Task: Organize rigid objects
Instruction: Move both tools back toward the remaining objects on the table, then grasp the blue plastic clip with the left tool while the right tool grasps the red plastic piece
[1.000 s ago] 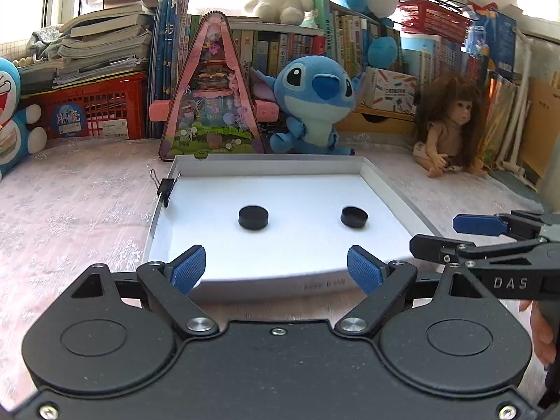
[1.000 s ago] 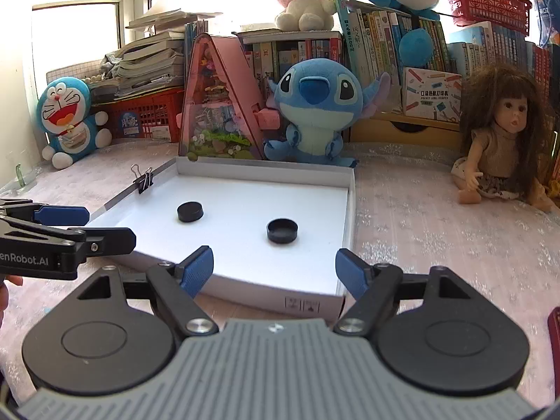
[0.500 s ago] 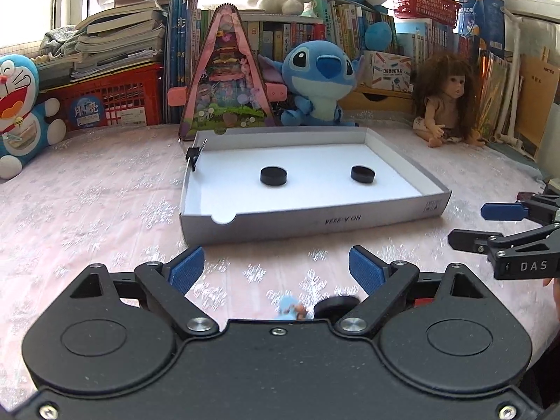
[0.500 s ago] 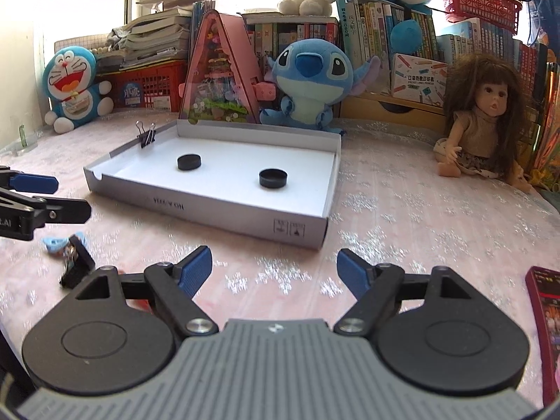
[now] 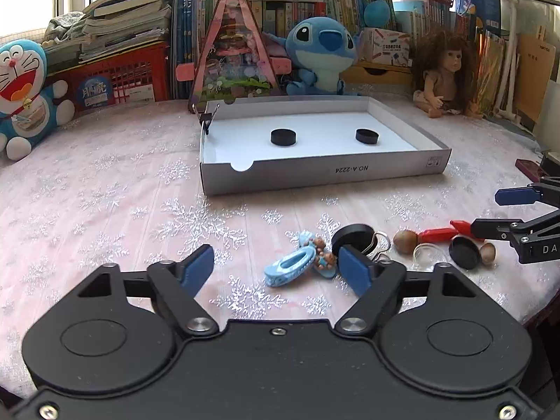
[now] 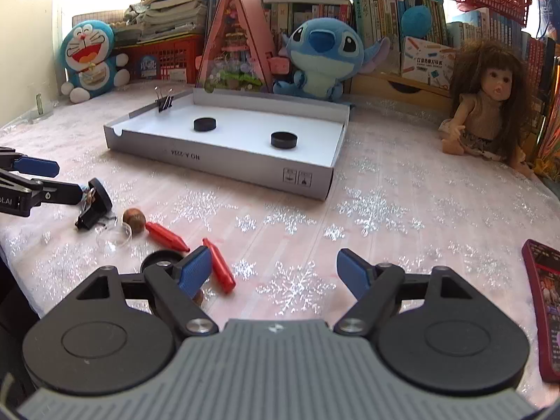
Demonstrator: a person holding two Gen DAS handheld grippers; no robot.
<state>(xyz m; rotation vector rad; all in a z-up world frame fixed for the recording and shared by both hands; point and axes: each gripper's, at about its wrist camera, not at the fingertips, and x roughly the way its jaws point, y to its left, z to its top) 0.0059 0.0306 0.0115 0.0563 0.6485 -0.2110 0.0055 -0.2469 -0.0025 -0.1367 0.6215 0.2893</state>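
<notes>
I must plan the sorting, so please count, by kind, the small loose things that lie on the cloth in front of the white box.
Black round caps: 2
Red sticks: 2
Brown nuts: 2
Clear round lid: 1
Binder clip: 1
Blue slipper charm: 1
Total: 9

A pink counter (image 5: 105, 189) cloth shows silver snowflakes; the white tray (image 5: 325, 171) holds two black discs (image 5: 283, 137); red crayons (image 6: 218, 268) lie at six o'clock.
</notes>
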